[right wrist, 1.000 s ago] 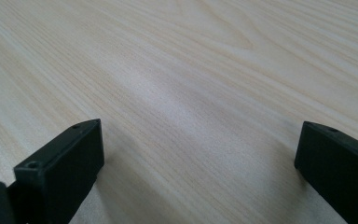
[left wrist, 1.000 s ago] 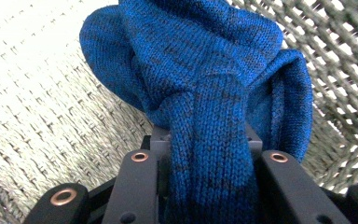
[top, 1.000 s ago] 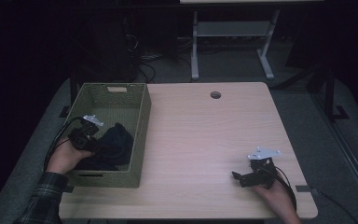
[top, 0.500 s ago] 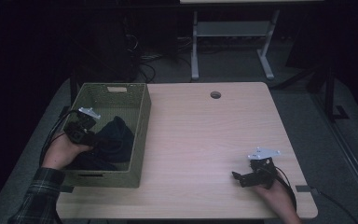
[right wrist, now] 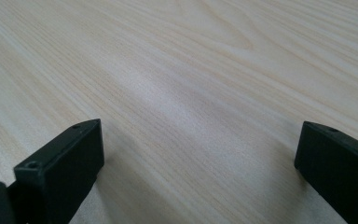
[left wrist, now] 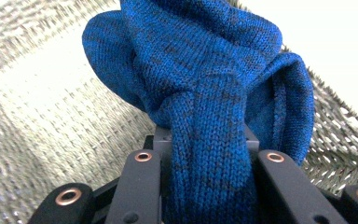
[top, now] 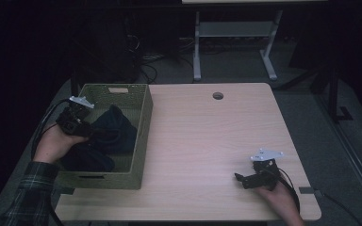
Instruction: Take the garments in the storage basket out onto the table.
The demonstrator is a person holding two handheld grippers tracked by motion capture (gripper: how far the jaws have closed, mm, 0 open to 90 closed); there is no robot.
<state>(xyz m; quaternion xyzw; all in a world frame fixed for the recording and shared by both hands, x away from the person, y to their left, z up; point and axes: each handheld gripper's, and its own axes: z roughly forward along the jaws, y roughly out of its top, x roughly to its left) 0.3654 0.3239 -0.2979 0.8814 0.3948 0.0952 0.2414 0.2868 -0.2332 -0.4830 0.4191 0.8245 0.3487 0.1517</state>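
A dark blue knitted garment [top: 113,134] lies bunched in a woven green basket [top: 143,113] at the table's left. My left gripper [top: 92,132] is shut on a fold of the blue garment [left wrist: 205,93], which rises between its black jaws and stands lifted above the basket floor. The basket's woven wall [left wrist: 42,116] shows behind the cloth. My right gripper [top: 239,179] rests low over the wooden table near the front right corner. Its jaws stand wide apart in the right gripper view, my right gripper [right wrist: 200,149] open with bare wood between them.
The light wooden table [top: 207,136] has a round cable hole [top: 218,96] near its far edge. A white metal stand [top: 235,42] stands on the dark floor beyond the table, with cables beside it. Black cables trail from both grippers.
My left hand has risen and drawn back toward the basket's left wall, pulling the blue garment up with it. The right hand has stayed in place.
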